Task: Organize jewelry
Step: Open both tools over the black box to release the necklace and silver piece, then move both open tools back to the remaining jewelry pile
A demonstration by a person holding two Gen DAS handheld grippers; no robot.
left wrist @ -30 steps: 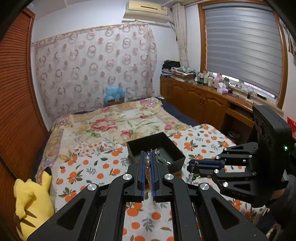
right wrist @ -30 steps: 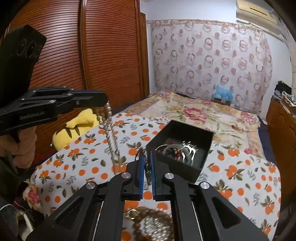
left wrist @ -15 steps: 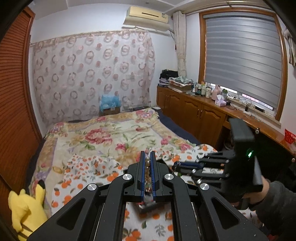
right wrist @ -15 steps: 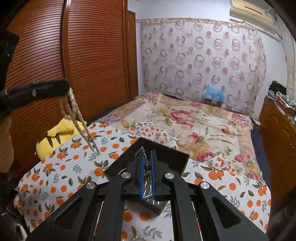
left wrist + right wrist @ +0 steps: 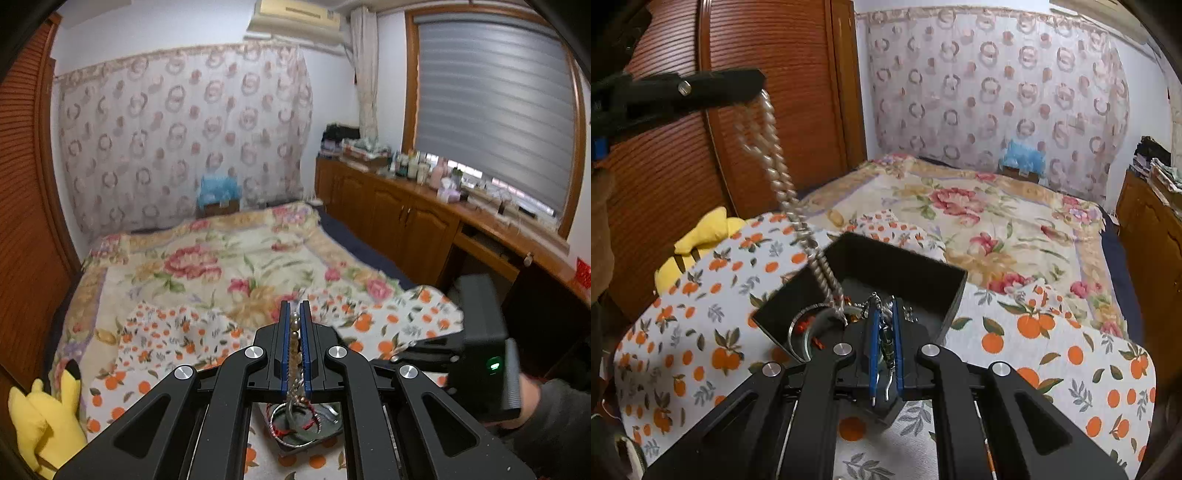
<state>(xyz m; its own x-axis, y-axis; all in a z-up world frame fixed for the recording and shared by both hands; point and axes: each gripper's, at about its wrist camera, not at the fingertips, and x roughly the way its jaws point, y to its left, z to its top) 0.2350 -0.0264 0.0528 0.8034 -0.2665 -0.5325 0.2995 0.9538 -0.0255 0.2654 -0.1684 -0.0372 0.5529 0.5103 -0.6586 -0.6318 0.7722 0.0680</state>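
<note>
Holding both pieces over the black box (image 5: 897,269) so they can drop straight in, by my read. L gripper (image 5: 294,314) is clamped narrow on a pearl necklace (image 5: 294,339): beads sit pinched between its blue pads (image 5: 283,347), rest of the strand hangs below the tips. Held high, prob so the long strand clears the box wall and the tail feeds in first. R gripper (image 5: 882,314) is also nearly closed, gripping a small chain piece (image 5: 884,343) w/ green bits, can't tell exactly what it is; its tips are just over the near edge of the box. Box sits on the orange-print cloth (image 5: 1052,354) on the bed, directly ahead of and under R tips. View diffs: R wrist cam shows the full necklace (image 5: 783,184) drop from the L gripper (image 5: 753,83), up and left of R tips, w/ the lower end reaching into the box next to the silver bangles (image 5: 798,332); motion-blurred, so likely swinging. L cam can't see that; it only shows the beads in the jaws plus, beneath its own tips, bangles and a red cord bracelet (image 5: 295,421) in the box. L cam also shows R gripper's body (image 5: 476,354) right of L tips, its tips hidden. Yellow plush (image 5: 701,236) is left of the box, well apart.
</note>
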